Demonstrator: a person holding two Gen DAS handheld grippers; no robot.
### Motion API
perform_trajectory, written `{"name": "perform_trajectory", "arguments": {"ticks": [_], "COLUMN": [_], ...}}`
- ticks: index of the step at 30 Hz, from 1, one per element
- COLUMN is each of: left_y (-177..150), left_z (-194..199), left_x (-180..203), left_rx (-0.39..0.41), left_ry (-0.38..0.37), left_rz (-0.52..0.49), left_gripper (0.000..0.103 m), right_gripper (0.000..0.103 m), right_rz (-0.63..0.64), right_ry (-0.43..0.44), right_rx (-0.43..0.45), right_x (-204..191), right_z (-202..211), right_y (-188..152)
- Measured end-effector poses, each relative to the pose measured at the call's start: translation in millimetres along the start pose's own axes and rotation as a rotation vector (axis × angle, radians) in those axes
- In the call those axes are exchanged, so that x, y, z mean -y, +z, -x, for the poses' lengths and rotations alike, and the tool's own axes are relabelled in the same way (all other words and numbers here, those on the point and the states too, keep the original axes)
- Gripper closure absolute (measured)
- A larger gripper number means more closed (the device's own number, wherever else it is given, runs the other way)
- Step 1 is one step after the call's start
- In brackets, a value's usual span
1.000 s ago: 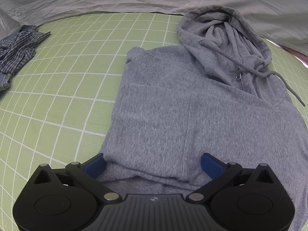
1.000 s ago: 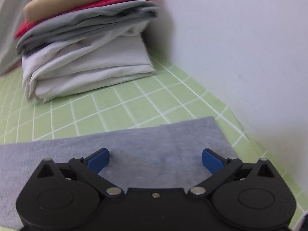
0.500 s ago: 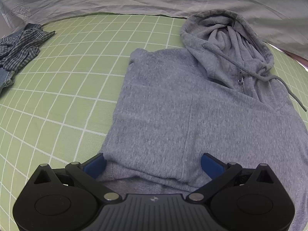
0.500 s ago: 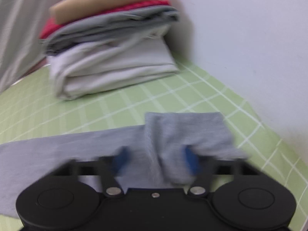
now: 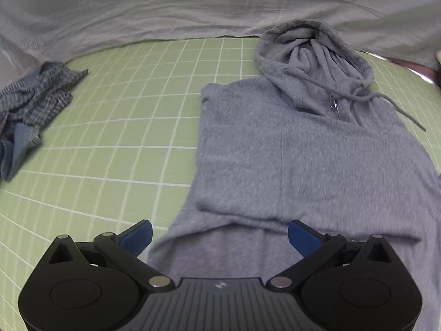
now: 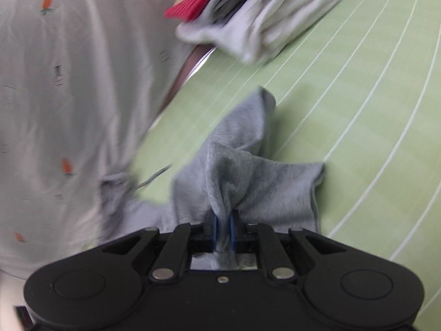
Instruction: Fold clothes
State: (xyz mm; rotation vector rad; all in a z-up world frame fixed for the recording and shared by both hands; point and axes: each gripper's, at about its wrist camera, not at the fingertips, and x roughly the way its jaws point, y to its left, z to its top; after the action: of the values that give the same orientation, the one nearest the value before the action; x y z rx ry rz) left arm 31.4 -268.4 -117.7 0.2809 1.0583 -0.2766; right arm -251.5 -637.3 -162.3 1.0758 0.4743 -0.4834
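A grey hoodie (image 5: 297, 154) lies flat on the green grid mat (image 5: 124, 143), hood at the far end, its left sleeve folded in over the body. My left gripper (image 5: 219, 235) is open above the hoodie's near hem, holding nothing. In the right wrist view my right gripper (image 6: 223, 227) is shut on the end of the hoodie's grey sleeve (image 6: 248, 171), which is lifted and bunched off the mat (image 6: 358, 110).
A crumpled blue plaid garment (image 5: 30, 110) lies at the mat's left edge. A stack of folded clothes (image 6: 256, 19), white, grey and red, sits at the far end. A person in a white printed shirt (image 6: 69, 82) stands along the far side.
My right gripper closed on the sleeve end, lifted it and swung left toward the person. My left gripper pulled back a little and stayed open.
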Motion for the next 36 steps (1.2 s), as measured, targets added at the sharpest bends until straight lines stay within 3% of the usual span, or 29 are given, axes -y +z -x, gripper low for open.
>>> {"name": "perform_trajectory", "arguments": {"ticks": [5, 10, 13, 17, 18, 20, 21, 25, 29, 31, 34, 36], "left_y": [-14, -33, -43, -51, -52, -53, -53, -53, -50, -47, -40, -35], "left_z": [14, 24, 25, 29, 30, 32, 33, 35, 29, 25, 16, 10], "left_x": [-24, -55, -79, -106, -111, -118, -120, -125, -122, -117, -110, -105], "left_rx": [0.011, 0.017, 0.006, 0.004, 0.005, 0.01, 0.018, 0.039, 0.037, 0.033, 0.025, 0.019], "left_ry": [-0.031, -0.041, -0.024, 0.001, 0.005, 0.01, 0.01, 0.011, 0.005, -0.005, -0.011, -0.007], "left_rz": [0.036, 0.102, 0.159, 0.225, 0.238, 0.259, 0.264, 0.276, 0.258, 0.243, 0.212, 0.188], "left_gripper": [0.0, 0.0, 0.0, 0.0, 0.0, 0.0, 0.0, 0.0, 0.0, 0.0, 0.0, 0.0], "right_gripper": [0.094, 0.095, 0.096, 0.094, 0.09, 0.04, 0.036, 0.03, 0.029, 0.029, 0.031, 0.041], "right_rz": [0.053, 0.072, 0.08, 0.025, 0.029, 0.115, 0.183, 0.369, 0.581, 0.599, 0.499, 0.459], "right_ry": [0.074, 0.21, 0.351, 0.66, 0.668, 0.58, 0.529, 0.299, -0.044, -0.168, -0.201, -0.215], "right_rx": [-0.06, -0.165, -0.273, -0.359, -0.376, -0.399, -0.379, -0.304, -0.2, -0.162, -0.131, -0.127], "right_x": [-58, -126, -187, -275, -293, -314, -315, -284, -238, -209, -171, -155], "right_z": [-12, -44, -77, -94, -95, -96, -92, -76, -63, -60, -53, -57], "right_y": [-34, -65, -92, -117, -121, -125, -127, -122, -111, -101, -86, -77]}}
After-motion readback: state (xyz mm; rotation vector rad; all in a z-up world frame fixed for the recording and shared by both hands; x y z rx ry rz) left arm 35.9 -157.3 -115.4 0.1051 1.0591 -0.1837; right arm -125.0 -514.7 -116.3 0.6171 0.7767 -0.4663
